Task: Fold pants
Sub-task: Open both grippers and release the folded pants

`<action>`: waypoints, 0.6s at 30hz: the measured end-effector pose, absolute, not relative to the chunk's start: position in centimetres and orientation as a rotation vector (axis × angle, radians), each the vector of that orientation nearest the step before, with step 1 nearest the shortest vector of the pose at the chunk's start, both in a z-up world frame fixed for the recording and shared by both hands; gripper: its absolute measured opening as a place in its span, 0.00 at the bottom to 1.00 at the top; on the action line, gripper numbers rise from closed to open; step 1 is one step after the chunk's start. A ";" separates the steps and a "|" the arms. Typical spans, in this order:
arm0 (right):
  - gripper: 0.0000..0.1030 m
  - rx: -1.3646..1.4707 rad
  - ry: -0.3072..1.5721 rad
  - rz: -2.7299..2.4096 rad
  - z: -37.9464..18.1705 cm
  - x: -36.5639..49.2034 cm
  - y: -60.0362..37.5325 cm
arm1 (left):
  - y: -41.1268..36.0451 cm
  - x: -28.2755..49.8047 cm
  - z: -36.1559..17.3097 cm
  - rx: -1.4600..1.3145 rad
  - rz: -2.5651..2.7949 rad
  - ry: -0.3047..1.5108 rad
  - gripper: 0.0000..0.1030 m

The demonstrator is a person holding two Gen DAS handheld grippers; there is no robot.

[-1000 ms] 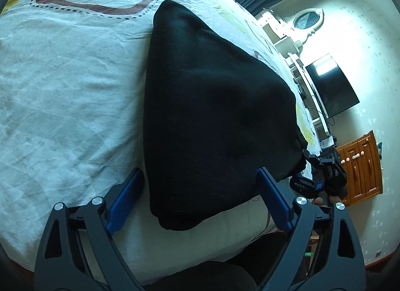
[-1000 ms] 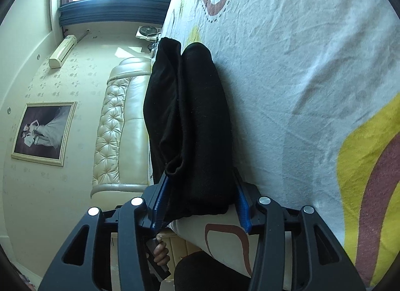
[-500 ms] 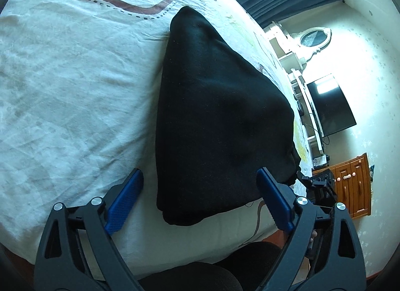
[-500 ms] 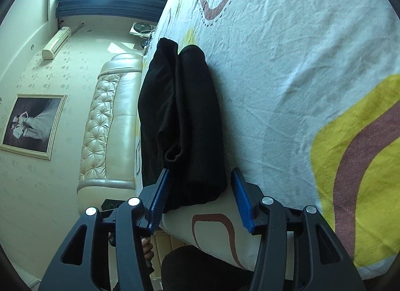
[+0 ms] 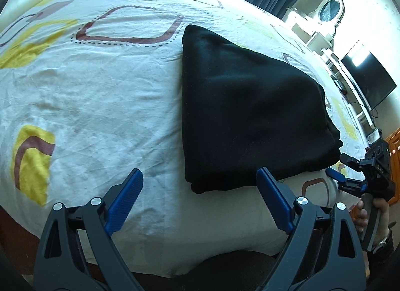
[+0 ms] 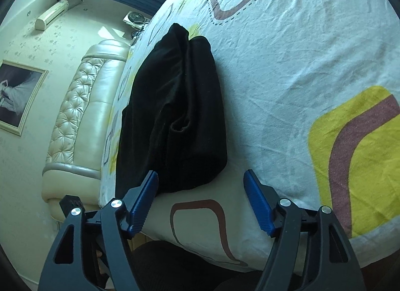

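The black pants (image 5: pixel 250 106) lie folded in a compact stack on the patterned bed sheet (image 5: pixel 100 91), near the bed's front edge. My left gripper (image 5: pixel 200 201) is open and empty, hovering just short of the stack's near corner. In the right wrist view the folded pants (image 6: pixel 175 116) show their layered side, and my right gripper (image 6: pixel 201 198) is open and empty, just off their near end. The right gripper also shows in the left wrist view (image 5: pixel 350 173), beside the stack's right edge.
The white sheet with yellow and brown shapes (image 6: pixel 312 78) spreads wide around the pants. A cream padded headboard (image 6: pixel 75 116) stands at the bed's end. A TV (image 5: pixel 367 81) and wooden cabinet (image 5: pixel 393 146) stand by the wall beyond the bed.
My right gripper opened and let go of the pants' end. Both grippers pulled back from the stack, which stays folded on the bed.
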State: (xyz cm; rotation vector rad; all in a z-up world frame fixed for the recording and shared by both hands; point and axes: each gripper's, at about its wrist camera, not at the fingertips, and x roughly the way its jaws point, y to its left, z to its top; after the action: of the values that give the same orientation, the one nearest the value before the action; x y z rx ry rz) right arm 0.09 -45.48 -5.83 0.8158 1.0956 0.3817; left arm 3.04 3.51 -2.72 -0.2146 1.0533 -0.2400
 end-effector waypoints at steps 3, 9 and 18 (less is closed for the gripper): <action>0.71 0.759 1.100 0.347 -5.5 -0.5 -44.9 | 3.0 2.0 -1.8 -0.161 -0.221 1.018 0.89; 0.71 0.601 1.089 0.257 -4.2 -1.7 -43.3 | 2.0 -0.1 0.3 -0.108 -0.173 0.938 0.89; 0.72 0.307 0.961 0.174 -1.2 -3.3 -39.5 | 1.6 -2.0 1.0 -0.124 -0.071 0.902 0.89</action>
State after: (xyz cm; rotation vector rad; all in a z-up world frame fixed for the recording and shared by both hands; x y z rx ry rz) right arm -3.33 -39.55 -1.17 0.3072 0.9611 0.1739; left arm -2.02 1.57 1.02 -0.1239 0.9016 -0.0705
